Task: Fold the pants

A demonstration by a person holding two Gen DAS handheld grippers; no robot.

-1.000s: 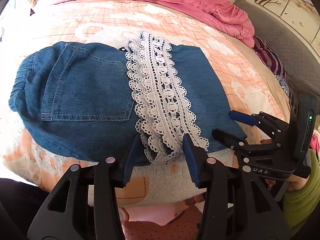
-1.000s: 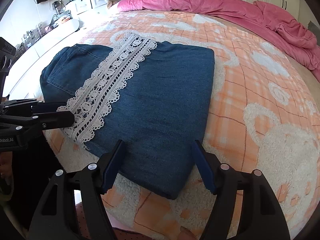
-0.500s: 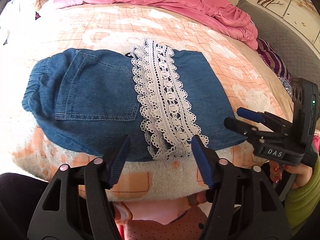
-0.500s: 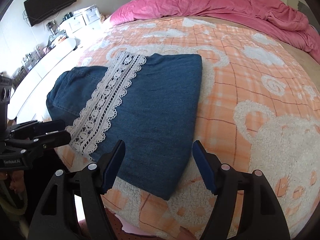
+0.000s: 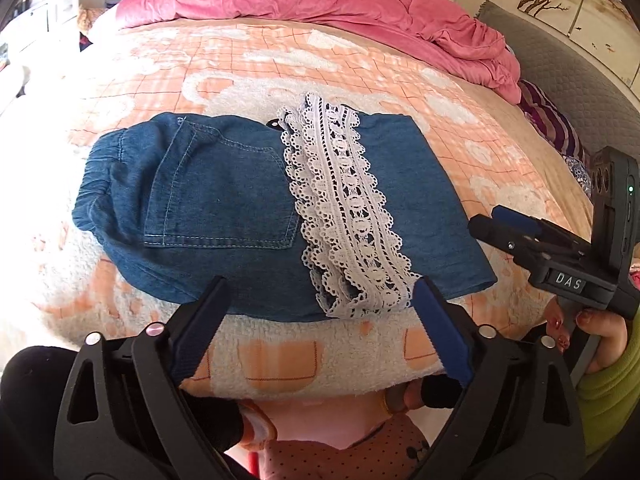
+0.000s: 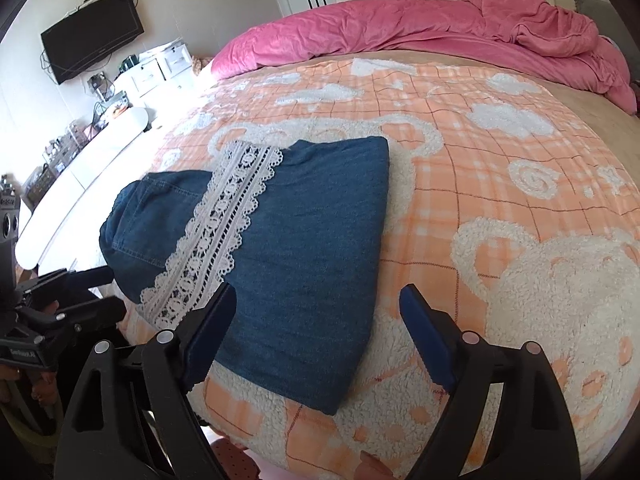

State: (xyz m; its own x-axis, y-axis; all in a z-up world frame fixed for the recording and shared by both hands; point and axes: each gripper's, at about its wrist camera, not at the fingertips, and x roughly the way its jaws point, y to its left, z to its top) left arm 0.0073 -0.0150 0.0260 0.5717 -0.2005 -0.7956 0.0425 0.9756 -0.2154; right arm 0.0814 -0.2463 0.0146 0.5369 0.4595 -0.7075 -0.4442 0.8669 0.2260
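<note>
The blue denim pants point(image 5: 224, 204) point(image 6: 312, 240) lie folded into a compact rectangle on the bed near its front edge. A white lace hem strip point(image 5: 344, 216) point(image 6: 224, 232) crosses the top of the fold, and a back pocket faces up on the left part. My left gripper point(image 5: 320, 312) hovers just in front of the lace end, its jaws opening wide with nothing between them. Over the fold's near right corner my right gripper point(image 6: 316, 320) also has its jaws opening and holds nothing. Each gripper appears at the side of the other's view.
The bed carries an orange and white fleece blanket point(image 5: 280, 64) point(image 6: 500, 184) with a bear pattern. A crumpled pink duvet point(image 5: 304, 4) point(image 6: 420, 28) lies along the far side. A grey headboard point(image 5: 560, 76) stands at right; a white counter point(image 6: 80, 184) and a wall television point(image 6: 92, 36) are at left.
Both grippers have spread their jaws wider and drawn back from the pants toward the bed's front edge. The folded pants have stayed in place.
</note>
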